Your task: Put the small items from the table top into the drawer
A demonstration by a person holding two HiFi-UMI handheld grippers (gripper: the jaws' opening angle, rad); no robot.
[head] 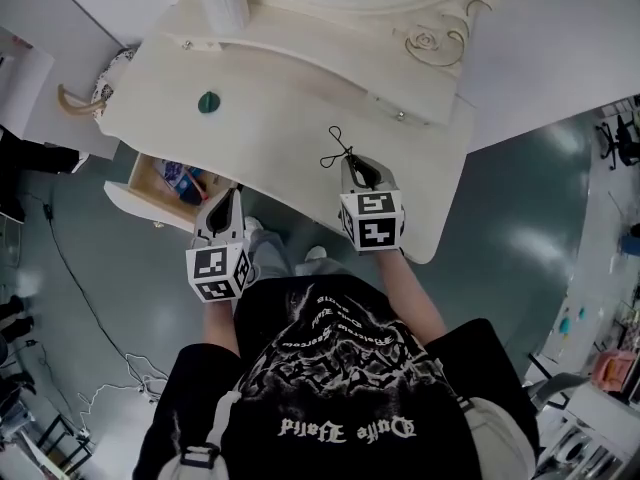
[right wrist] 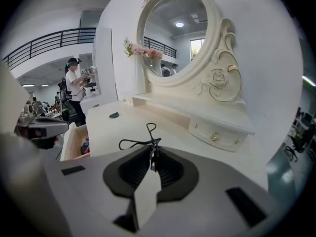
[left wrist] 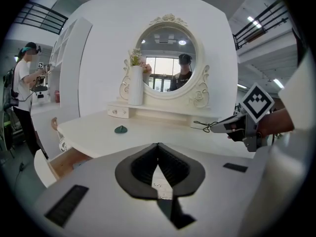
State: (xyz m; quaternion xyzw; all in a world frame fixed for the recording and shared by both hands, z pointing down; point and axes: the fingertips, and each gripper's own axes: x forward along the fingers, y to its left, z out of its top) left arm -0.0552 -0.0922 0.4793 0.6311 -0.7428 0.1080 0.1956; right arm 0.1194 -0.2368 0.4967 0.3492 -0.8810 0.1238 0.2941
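Cream-white dressing table (head: 290, 128) with an oval mirror, seen steeply from above by a person holding a gripper in each hand.

The step in hand looks like the pick-up of one small item. The right gripper (head: 355, 164) has its jaws drawn almost together, and their tips pinch a thin black looped cord (head: 340, 154). The loops stick out ahead of the jaws over the front part of the table top. Whether the cord is already clear of the surface cannot be told.

The drawer (head: 145, 183) stands pulled out at the table's left end, at about 9 o'clock from the right gripper in the head view. A blue thing and a red thing already lie inside it.

The left gripper (head: 232, 194) hangs just in front of the table edge, close beside the open drawer. Its jaws are closed together with nothing between them.

A small teal item (head: 208, 102) sits alone on the table top, at roughly 11 o'clock from the left gripper.

As a judgement, the next move calls for carrying the cord leftward, past the left gripper, to a spot over the drawer opening. The jaws should part only there, as so light a cord could snag on a pad. The teal item would then remain to be collected.
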